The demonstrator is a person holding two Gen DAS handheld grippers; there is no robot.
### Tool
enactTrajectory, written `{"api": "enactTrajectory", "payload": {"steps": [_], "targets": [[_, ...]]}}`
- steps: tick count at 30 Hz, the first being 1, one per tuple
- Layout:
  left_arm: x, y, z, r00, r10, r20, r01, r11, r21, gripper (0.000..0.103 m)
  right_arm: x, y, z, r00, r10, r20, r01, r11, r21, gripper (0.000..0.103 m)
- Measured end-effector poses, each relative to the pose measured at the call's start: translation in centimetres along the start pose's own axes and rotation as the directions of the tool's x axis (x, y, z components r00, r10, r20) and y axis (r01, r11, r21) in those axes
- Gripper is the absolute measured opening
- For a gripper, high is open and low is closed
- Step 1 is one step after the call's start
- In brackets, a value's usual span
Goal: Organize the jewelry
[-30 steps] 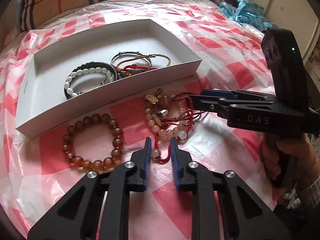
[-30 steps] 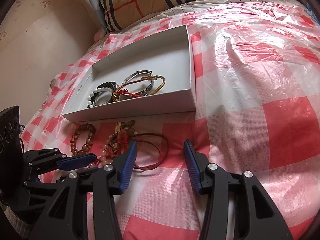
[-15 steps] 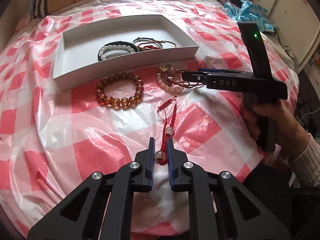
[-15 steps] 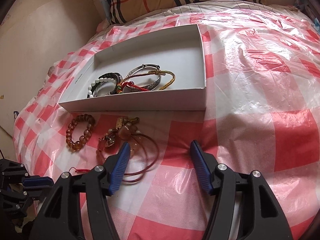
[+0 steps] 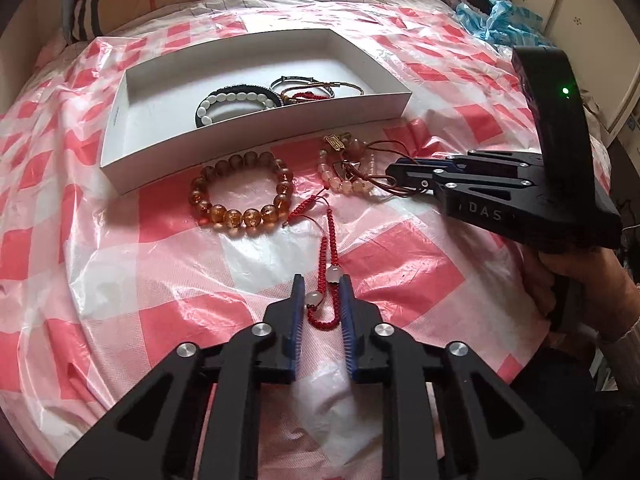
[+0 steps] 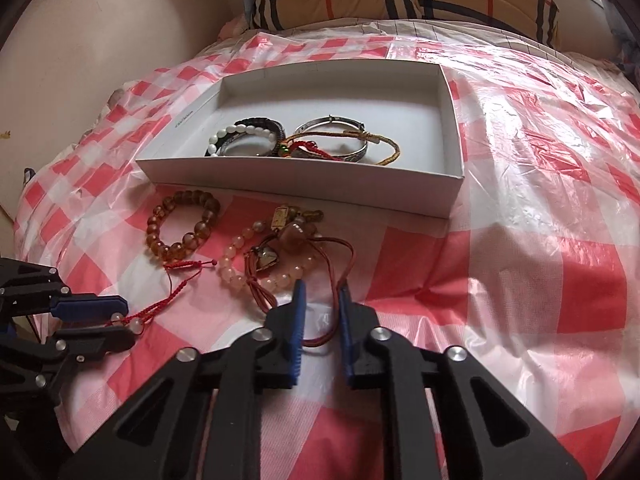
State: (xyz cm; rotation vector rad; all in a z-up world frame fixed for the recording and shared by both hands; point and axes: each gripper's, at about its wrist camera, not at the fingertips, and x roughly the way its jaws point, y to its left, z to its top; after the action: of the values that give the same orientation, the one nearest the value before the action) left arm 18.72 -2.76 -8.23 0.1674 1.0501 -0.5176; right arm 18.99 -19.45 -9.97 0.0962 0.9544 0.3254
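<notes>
Your left tool (image 5: 321,300) is pinched narrow on the red braided bracelet (image 5: 326,264), its pale beads between the pads and its tail trailing far toward the amber bead bracelet (image 5: 240,188). Your right tool (image 6: 322,300) has just been closing and now sits narrow around the brown cord (image 6: 340,276), which runs from the tangled pile of pink beads and pendants (image 6: 272,258) just near the white box (image 6: 304,178). On the checked plastic sheet (image 5: 120,280) covering the bed, the risks are tangles: pulling the brown cord could drag the whole pile along, the red tail could snag the amber beads, and a thin cord may slip from the pads. Whether the right pads truly bite the cord or merely flank it is hard to make out, and so is how the pile's strands interlock. The box's near wall hides part of the bracelets already inside
</notes>
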Motion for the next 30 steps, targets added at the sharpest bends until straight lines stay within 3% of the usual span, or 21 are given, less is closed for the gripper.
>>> {"api": "enactTrajectory", "payload": {"steps": [10, 15, 17, 18, 19, 22, 24, 26, 27, 28, 30], "targets": [[-4.3, 0.1, -0.4, 0.991, -0.082, 0.102, 0.091, 0.992, -0.083, 0.011, -6.0, 0.4, -2.8, 0.989, 0.095, 0.117, -0.107, 0.989, 0.100, 0.005], [-5.3, 0.0, -0.3, 0.988, -0.087, 0.128, 0.099, 0.991, -0.093, 0.011, -6.5, 0.5, -3.1, 0.991, 0.099, 0.089, -0.109, 0.987, 0.116, 0.005], [-5.3, 0.2, -0.4, 0.988, -0.087, 0.129, 0.100, 0.990, -0.099, 0.011, -6.0, 0.2, -2.8, 0.994, 0.079, 0.080, -0.088, 0.988, 0.126, 0.021], [-5.3, 0.3, -0.5, 0.988, -0.089, 0.128, 0.102, 0.990, -0.102, 0.011, -5.7, 0.1, -2.5, 0.995, 0.062, 0.084, -0.072, 0.990, 0.125, 0.047], [-5.2, 0.4, -0.6, 0.988, -0.090, 0.127, 0.103, 0.989, -0.105, 0.011, -5.5, 0.2, -2.1, 0.994, 0.051, 0.094, -0.062, 0.992, 0.114, 0.057], [-4.9, 0.9, -0.8, 0.987, -0.097, 0.131, 0.113, 0.987, -0.118, 0.011, -3.6, 1.0, -0.1, 0.997, 0.049, 0.066, -0.052, 0.998, 0.047, 0.060], [-4.7, 1.3, -0.8, 0.986, -0.101, 0.134, 0.119, 0.984, -0.131, 0.011, -1.2, 1.7, 0.9, 1.000, 0.011, 0.005, -0.011, 1.000, -0.013, 0.071], [-4.6, 1.7, -0.8, 0.985, -0.102, 0.136, 0.121, 0.983, -0.139, 0.011, 1.0, 1.8, 1.0, 0.998, -0.014, -0.061, 0.011, 0.999, -0.049, 0.072], [-4.6, 1.9, -0.9, 0.985, -0.101, 0.137, 0.121, 0.983, -0.141, 0.011, 1.0, 1.8, 1.1, 0.998, -0.006, -0.056, 0.003, 0.999, -0.049, 0.064], [-4.6, 2.1, -0.9, 0.985, -0.101, 0.140, 0.121, 0.982, -0.144, 0.011, 0.8, 1.7, 1.1, 0.998, 0.011, -0.055, -0.013, 0.999, -0.044, 0.034], [-4.5, 2.4, -0.8, 0.984, -0.104, 0.146, 0.126, 0.980, -0.151, 0.011, 0.4, 1.1, 1.0, 0.997, 0.052, -0.060, -0.051, 0.999, 0.003, 0.005]]}}
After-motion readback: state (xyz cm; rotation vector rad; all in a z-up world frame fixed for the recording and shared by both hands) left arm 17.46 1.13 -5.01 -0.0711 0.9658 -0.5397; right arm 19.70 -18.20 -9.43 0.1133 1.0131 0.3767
